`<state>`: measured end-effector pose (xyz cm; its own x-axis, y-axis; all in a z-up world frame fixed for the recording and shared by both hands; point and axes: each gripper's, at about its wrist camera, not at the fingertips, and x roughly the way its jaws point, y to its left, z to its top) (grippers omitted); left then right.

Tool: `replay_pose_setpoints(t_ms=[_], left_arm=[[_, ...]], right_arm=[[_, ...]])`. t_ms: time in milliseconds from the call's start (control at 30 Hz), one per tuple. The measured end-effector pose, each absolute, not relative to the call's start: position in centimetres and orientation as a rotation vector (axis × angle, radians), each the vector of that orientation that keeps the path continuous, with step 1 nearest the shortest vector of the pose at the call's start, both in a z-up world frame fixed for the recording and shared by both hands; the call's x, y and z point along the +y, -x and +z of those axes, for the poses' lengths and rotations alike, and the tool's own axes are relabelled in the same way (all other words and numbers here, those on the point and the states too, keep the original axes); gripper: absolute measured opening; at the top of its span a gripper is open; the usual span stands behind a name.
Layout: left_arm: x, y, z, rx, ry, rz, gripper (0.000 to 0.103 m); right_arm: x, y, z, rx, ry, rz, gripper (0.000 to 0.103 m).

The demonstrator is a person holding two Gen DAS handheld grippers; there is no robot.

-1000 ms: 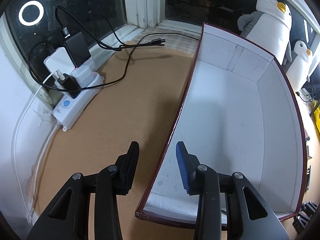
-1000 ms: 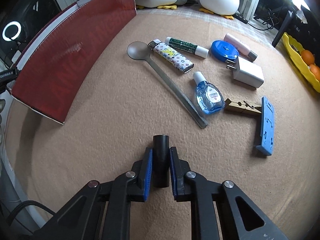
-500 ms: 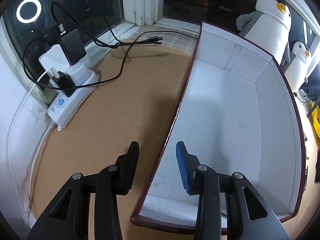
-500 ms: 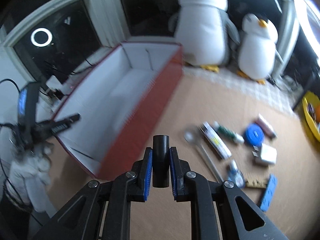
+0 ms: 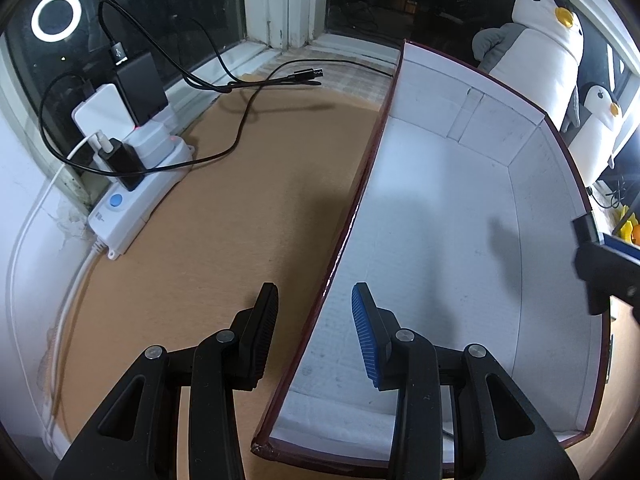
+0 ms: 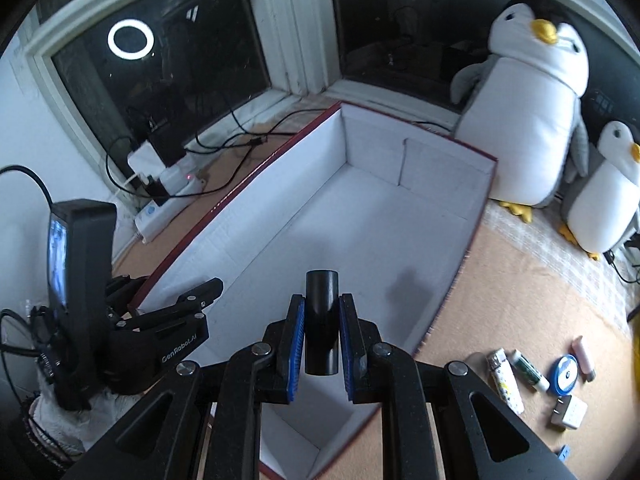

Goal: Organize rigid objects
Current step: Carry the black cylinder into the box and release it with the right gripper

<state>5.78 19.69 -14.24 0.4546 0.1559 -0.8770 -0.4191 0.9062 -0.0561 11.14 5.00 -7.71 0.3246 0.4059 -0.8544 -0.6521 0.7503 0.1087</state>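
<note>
The right gripper point(image 6: 320, 338) clamps a black cylinder point(image 6: 321, 322) above the white-lined box point(image 6: 372, 216), whose near wall the spread-open left gripper point(image 5: 314, 328) straddles, with two plush penguins point(image 6: 528, 120) beyond.

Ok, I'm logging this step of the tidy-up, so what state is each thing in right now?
right gripper: shut on the black cylinder, over the box
black cylinder: gripped, upright between the pads
left gripper: open, straddling the box's near wall
box: open-topped, nothing inside
power strip: chargers plugged in, red light on
</note>
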Motion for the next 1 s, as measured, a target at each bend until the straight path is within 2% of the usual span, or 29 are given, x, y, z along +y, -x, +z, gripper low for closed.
replay_pose_setpoints(t_ms=[133,200,267,333,667,1000], left_arm=[[19.6,-5.9,-14.3,1.041,0.279,0.362,0.035],[19.6,-5.9,-14.3,1.042,0.278,0.365,0.033],[19.6,-5.9,-14.4,1.044,0.278,0.368,0.033],[19.6,-5.9,-14.3,1.047,0.276,0.372,0.033],[19.4,-5.7,-13.9,1.060,0.259,0.391,0.033],[19.4,-4.8,-13.3,1.056,0.257,0.419,0.033]], right_arm=[[5.5,-11.5,-8.9,1.049,0.294,0.706,0.015],[5.3,-11.5,-9.0,1.048,0.289,0.702,0.020],[5.1,-11.5,-9.1,1.051,0.277,0.703,0.034],[4.6,-11.5,-8.9,1.050,0.270,0.707,0.038],[0.1,-10.3,-6.9,1.017,0.205,0.684,0.038],[-11.3,-9.5,-6.7,1.021,0.058,0.516,0.039]])
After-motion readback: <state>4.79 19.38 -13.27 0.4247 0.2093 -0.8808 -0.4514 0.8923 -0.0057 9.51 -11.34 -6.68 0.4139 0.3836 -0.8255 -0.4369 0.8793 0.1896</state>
